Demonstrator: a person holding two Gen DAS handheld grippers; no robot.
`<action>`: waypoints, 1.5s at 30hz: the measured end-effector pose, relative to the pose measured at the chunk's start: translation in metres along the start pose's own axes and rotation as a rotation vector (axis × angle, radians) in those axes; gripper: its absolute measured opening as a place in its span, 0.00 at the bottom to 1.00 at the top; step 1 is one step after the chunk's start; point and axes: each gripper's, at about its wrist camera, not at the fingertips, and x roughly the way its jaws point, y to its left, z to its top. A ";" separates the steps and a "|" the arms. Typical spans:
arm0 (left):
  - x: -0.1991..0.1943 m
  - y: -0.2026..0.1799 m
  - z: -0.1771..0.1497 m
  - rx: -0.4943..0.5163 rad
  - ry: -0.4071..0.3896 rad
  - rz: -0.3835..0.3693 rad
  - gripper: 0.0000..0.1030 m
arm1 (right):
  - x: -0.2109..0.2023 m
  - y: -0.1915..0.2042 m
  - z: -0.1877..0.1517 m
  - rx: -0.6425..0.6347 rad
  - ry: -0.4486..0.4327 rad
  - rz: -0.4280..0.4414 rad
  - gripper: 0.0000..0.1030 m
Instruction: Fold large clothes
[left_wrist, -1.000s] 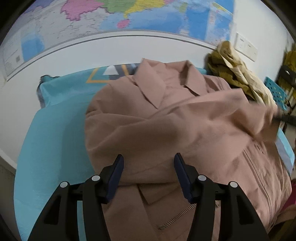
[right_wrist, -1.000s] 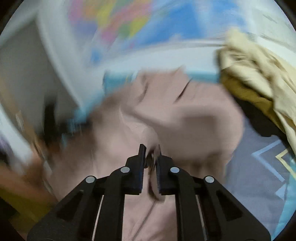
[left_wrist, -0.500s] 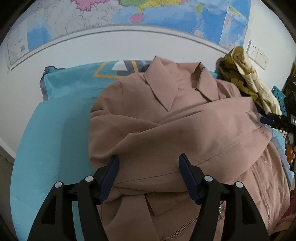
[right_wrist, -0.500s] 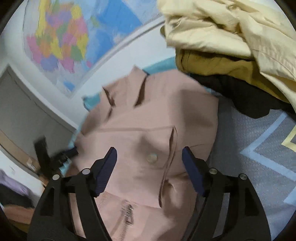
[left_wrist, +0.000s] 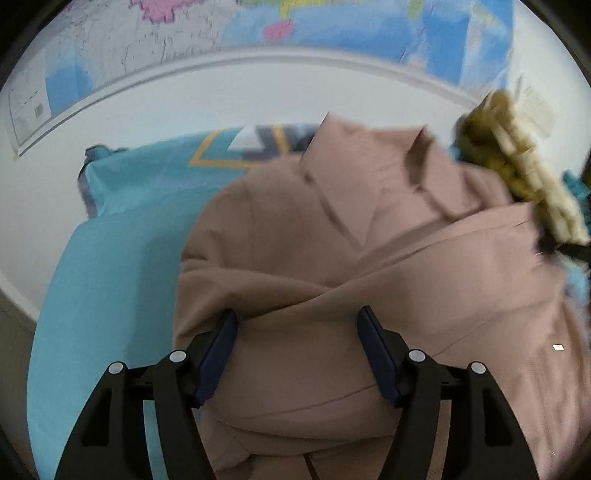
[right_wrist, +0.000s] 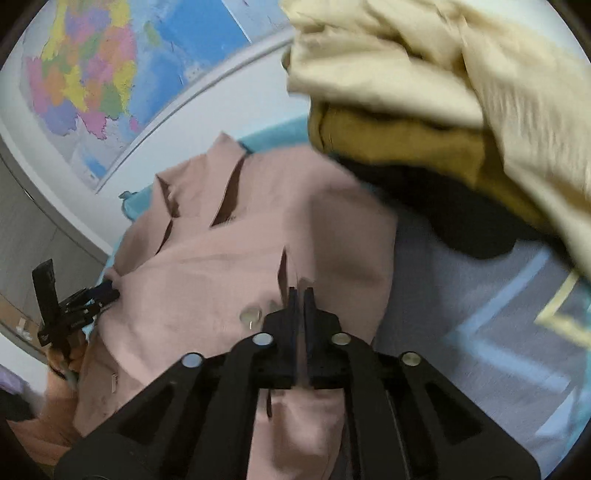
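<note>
A dusty-pink jacket (left_wrist: 332, 258) lies collar-up on the bed, one sleeve folded across its chest. My left gripper (left_wrist: 297, 312) hovers open over the jacket's lower left part, with cloth below its fingers and nothing pinched. In the right wrist view the same jacket (right_wrist: 221, 266) fills the middle. My right gripper (right_wrist: 300, 291) is closing its jaws on the edge of the folded sleeve beside a button (right_wrist: 250, 315), with a sliver of pink cloth in the narrow gap. The left gripper (right_wrist: 107, 293) shows at the jacket's far side, held by a hand (right_wrist: 62, 362).
A pile of beige, mustard and black clothes (right_wrist: 443, 92) sits close to the jacket's right shoulder, also blurred as a pile (left_wrist: 517, 177). A teal sheet (left_wrist: 110, 277) covers the bed, with a grey patterned part (right_wrist: 461, 314). A wall map (left_wrist: 332, 29) hangs behind.
The right gripper carried the sleeve across the chest, opened wide and let it drop, then closed on the sleeve edge. The left gripper's jaws widened a little and it slid forward over the jacket.
</note>
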 end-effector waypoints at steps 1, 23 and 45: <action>-0.013 0.006 0.000 -0.018 -0.039 -0.038 0.67 | -0.006 -0.002 -0.005 0.003 -0.012 0.011 0.19; 0.021 0.044 0.025 -0.036 0.003 0.060 0.06 | -0.051 0.012 -0.043 0.040 -0.112 0.079 0.64; -0.101 0.038 -0.134 -0.148 0.085 -0.140 0.86 | -0.093 0.022 -0.159 0.005 0.048 0.105 0.85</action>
